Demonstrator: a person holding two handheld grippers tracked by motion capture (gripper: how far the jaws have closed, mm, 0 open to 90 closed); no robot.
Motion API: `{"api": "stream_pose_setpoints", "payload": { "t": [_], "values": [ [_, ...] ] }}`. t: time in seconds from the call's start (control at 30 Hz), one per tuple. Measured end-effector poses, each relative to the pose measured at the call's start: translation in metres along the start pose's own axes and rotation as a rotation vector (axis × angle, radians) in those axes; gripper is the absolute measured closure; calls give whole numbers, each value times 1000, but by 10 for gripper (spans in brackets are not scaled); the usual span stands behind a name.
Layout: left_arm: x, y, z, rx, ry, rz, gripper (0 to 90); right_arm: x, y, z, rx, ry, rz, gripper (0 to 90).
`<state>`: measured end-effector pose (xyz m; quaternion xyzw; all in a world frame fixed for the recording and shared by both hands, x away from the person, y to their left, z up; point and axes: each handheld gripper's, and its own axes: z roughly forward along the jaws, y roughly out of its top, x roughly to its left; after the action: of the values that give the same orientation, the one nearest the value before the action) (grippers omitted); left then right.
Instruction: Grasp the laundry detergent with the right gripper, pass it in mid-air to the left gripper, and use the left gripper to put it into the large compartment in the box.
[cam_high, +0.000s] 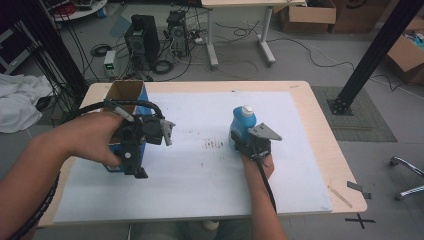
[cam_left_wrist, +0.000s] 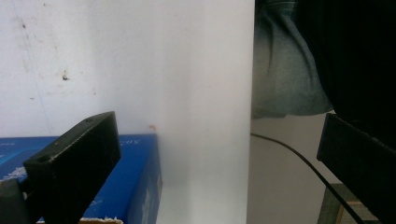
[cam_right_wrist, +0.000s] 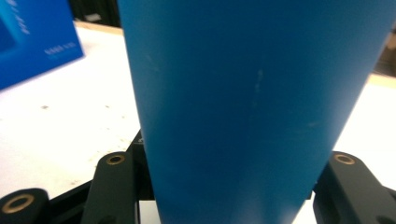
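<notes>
Forearms reached in from the table's near edge, each hand with a gripper.

Right gripper (cam_high: 246, 142) pinched the blue bottle (cam_high: 242, 125), which stood upright on the white mat (cam_high: 210, 185) right of centre; left gripper (cam_left_wrist: 219, 158) hung spread beside the open blue box (cam_high: 127, 95) at the mat's left, gripping nothing.

Lab workspace, computer towers (cam_high: 142, 40) on floor, loose cables (cam_high: 240, 35), cardboard boxes (cam_high: 307, 15), desk (cam_high: 240, 30)
</notes>
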<state>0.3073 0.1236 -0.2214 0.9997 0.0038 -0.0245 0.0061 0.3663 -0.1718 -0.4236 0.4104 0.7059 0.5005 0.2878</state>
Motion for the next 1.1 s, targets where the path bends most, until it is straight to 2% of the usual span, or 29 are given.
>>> {"api": "stream_pose_setpoints", "payload": {
  "t": [0.1, 0.2, 0.23, 0.3, 0.33, 0.37, 0.43, 0.47, 0.5, 0.53, 0.6, 0.83, 1.1],
  "values": [
    [2, 2, 0, -1, 1, 4, 1, -8, 7, -7, -11, 57, -7, 446],
    [3, 5, -1, 1, 1, 5, 1, -16, 15, -15, -33, 137, -6, 445],
    [4, 6, -1, -1, 1, 6, 1, -19, 22, -20, -31, 183, -34, 446],
    [4, 8, -2, -2, 1, 5, 1, -20, 24, -22, -30, 200, -47, 446],
    [5, 9, -3, -2, 2, 4, 1, -22, 27, -25, -29, 236, -70, 446],
    [5, 10, -3, -4, 4, 5, 1, -24, 32, -29, -25, 306, -91, 446],
    [6, 12, -4, -5, 2, 2, 1, -25, 37, -33, -19, 368, -115, 446],
    [7, 13, -4, 0, 3, 2, 1, -26, 39, -34, -16, 393, -131, 446],
    [7, 13, -4, 0, 3, 2, 1, -26, 39, -34, -16, 393, -131, 446],
    [8, 16, -4, 1, 1, 3, 1, -25, 43, -36, -9, 451, -150, 447],
    [10, 19, -4, 5, 0, 3, 1, -24, 45, -37, -4, 505, -168, 447],
    [15, 29, -7, 15, 8, 8, 1, -10, 47, -35, 9, 653, -259, 447],
    [22, 39, -2, 22, 15, 10, 1, 11, 40, -24, 34, 809, -324, 447]
  ]
}}
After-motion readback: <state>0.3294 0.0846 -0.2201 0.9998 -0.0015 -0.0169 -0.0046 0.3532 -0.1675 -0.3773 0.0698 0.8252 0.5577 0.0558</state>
